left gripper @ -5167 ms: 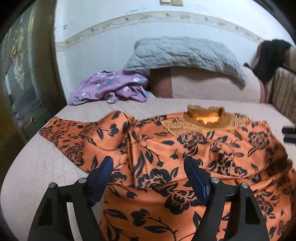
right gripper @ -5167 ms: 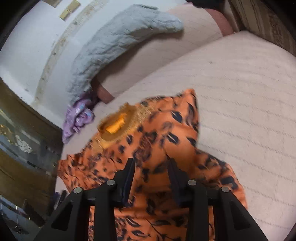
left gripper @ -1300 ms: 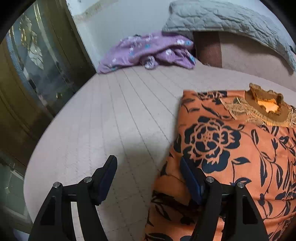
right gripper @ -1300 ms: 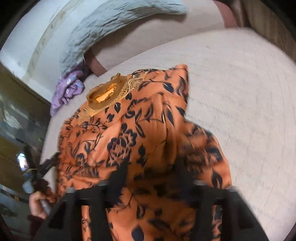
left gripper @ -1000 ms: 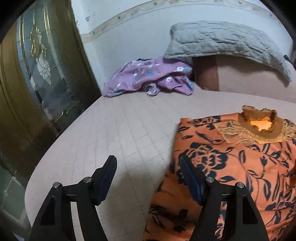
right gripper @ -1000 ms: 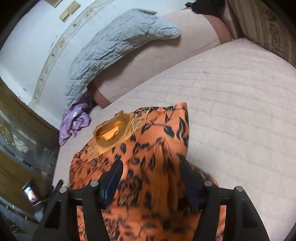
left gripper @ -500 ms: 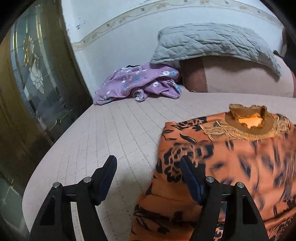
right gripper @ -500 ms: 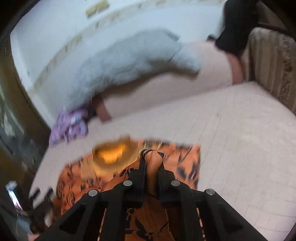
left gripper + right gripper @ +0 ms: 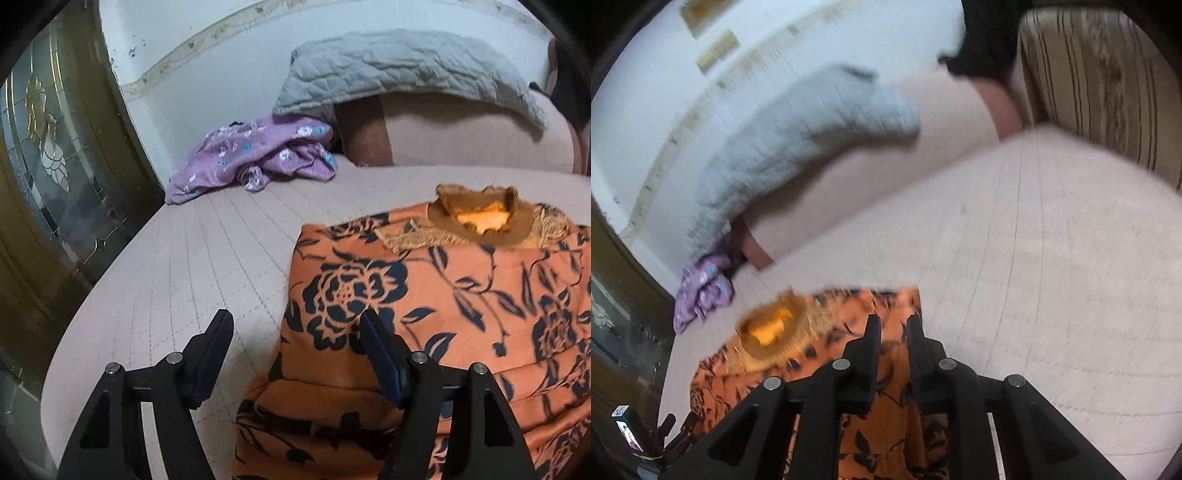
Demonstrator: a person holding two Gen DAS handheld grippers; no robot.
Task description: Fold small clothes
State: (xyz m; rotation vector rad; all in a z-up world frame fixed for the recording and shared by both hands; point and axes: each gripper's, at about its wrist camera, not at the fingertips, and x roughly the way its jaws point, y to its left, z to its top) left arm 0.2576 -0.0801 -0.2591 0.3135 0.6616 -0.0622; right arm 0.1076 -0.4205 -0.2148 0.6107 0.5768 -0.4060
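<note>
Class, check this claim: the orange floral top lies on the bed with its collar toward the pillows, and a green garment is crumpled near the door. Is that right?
Not quite. The crumpled garment is purple with small flowers, not green, as the left wrist view shows. The rest holds: the orange floral top lies on the bed, collar toward the pillows.

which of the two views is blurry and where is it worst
Left wrist view: sharp; the orange floral top and purple garment are crisp, with only fisheye bending at the edges. Right wrist view: motion-smeared; the grey quilt and the top's collar are streaked, while the right claw itself stays sharp.
</note>
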